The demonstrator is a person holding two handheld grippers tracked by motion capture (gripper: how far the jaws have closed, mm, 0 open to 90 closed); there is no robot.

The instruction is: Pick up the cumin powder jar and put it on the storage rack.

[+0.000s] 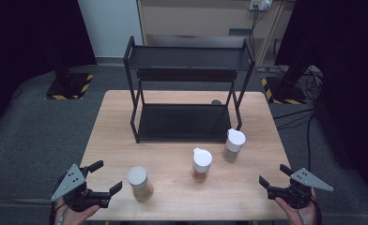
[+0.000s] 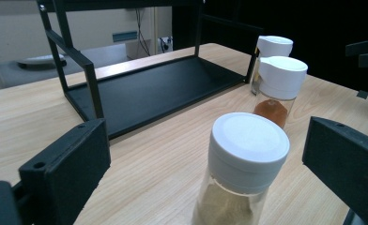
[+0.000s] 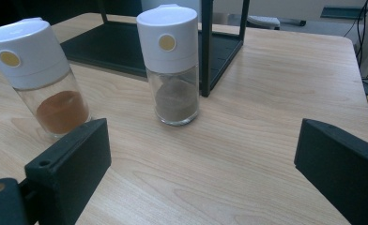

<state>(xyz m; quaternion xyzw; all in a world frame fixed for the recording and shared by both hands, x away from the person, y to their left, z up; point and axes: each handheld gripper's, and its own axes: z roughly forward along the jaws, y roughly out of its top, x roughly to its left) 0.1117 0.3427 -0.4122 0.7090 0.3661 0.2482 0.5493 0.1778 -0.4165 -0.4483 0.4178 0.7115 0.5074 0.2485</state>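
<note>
Grey carpet surrounds a light wooden bench [image 1: 182,187] with rounded corners. At its far edge, centred, stands a black two-tier metal rack [image 1: 187,89]; both shelves carry nothing that can be made out.

Three clear spice jars with white caps stand on the bare wood between the rack and the near edge:

1. The clear jar of pale tan powder with a flat round white cap [image 1: 140,183] stands closest to the near edge, left of centre. In the left gripper view it sits upright between the two spread black fingers, not touched by either.
2. The clear jar of orange-red powder with a white flip cap [image 1: 202,165] stands near the centre.
3. The clear jar of grey-brown powder with a white flip cap [image 1: 233,145] stands just beside the rack's front right leg.

The left gripper [image 1: 106,178] rests at the near left corner, fingers released and wide apart, aimed at the tan jar. The right gripper [image 1: 272,175] rests at the near right corner, fingers likewise released and holding nothing.

Progress judgement: loading the rack has not begun. No jar is grasped or shelved; all three remain to be moved. The tan jar appears to be first in line.
</note>
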